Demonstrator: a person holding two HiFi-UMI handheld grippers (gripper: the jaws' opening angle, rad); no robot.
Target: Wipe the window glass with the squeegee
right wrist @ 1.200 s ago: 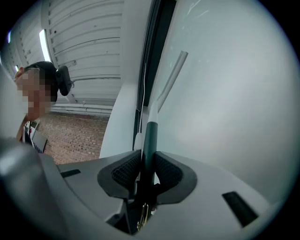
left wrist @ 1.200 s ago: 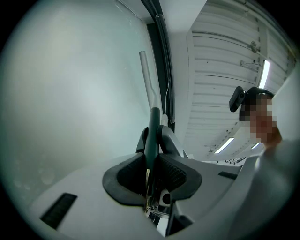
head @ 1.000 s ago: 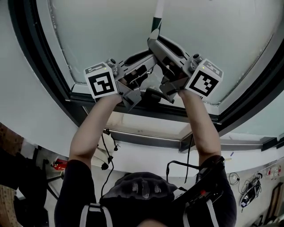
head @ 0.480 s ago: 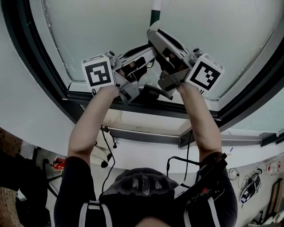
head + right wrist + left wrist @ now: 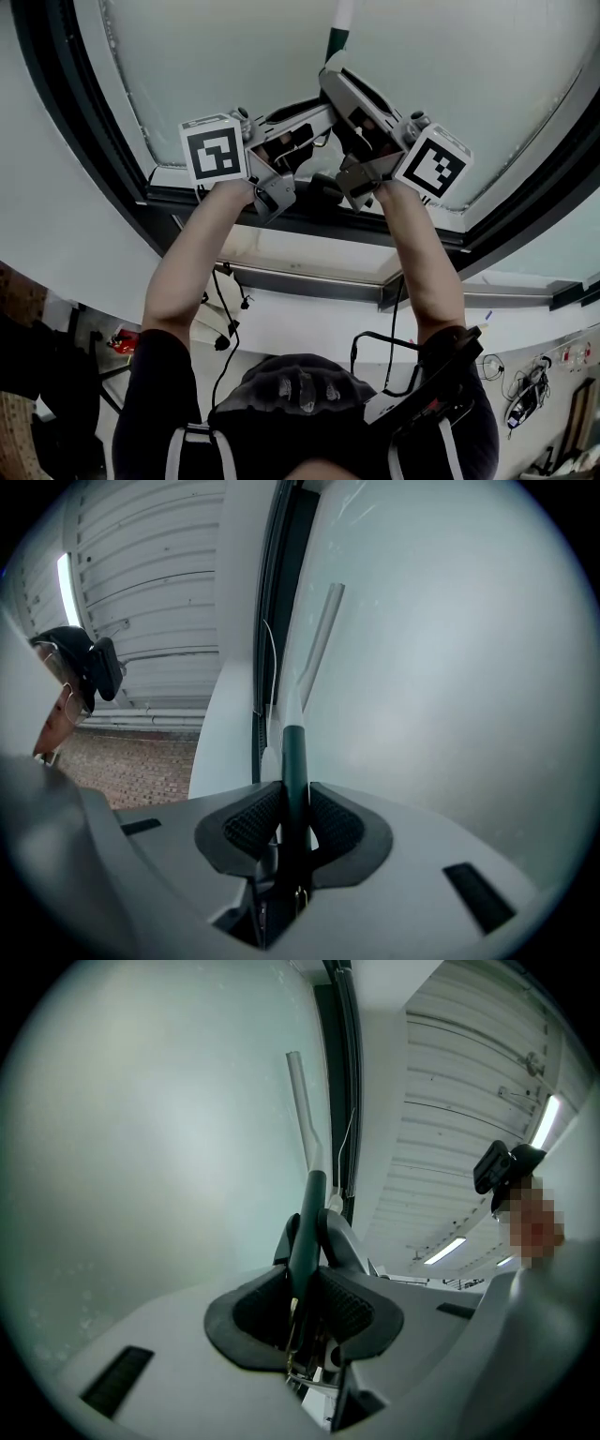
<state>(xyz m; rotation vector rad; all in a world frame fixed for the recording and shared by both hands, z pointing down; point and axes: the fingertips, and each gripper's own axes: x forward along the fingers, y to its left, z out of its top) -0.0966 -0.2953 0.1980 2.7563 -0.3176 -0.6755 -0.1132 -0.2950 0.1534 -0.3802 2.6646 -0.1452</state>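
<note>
The window glass (image 5: 234, 56) fills most of what is above the person, pale and frosted-looking, and a dark frame (image 5: 89, 150) curves round its lower edge. Both bare forearms reach up toward the pane, close together. The left gripper (image 5: 307, 1237) and the right gripper (image 5: 294, 803) meet almost tip to tip in front of the glass, their marker cubes (image 5: 214, 150) turned back toward the head. Each pair of jaws is clamped on the squeegee (image 5: 333, 39), the ribbed pads pressing its dark green handle from both sides. Above the jaws the handle turns white and runs on up along the pane, just beside the frame's upright; its blade end is out of sight.
</note>
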